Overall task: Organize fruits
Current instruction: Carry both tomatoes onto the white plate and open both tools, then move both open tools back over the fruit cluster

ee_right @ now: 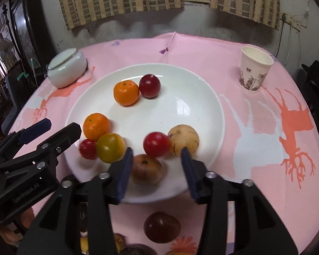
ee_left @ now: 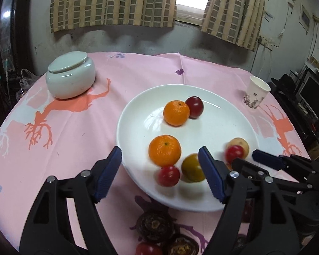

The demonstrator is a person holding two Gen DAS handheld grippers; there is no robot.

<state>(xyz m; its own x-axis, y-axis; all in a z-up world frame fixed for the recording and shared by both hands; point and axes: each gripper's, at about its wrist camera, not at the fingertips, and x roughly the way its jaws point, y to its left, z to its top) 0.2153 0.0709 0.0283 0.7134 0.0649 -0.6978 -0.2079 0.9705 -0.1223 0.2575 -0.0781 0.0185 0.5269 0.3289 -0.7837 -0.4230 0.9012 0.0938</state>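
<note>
Left wrist view: a pink cloth point(ee_left: 138, 74) covers a round table below checked curtains point(ee_left: 112, 2); a lidded jar point(ee_left: 70, 75) stands far left, a paper cup point(ee_left: 256, 92) far right. The left gripper point(ee_left: 160, 175) gapes wide and empty over the near rim of a white plate point(ee_left: 219, 125) holding round fruits.

Right wrist view: the right gripper point(ee_right: 156, 171) stands partly open, gripping nothing, a brown fruit point(ee_right: 147, 169) lying between its fingers on the plate point(ee_right: 180, 97). A dark plum point(ee_right: 161, 226) sits on the cloth.
</note>
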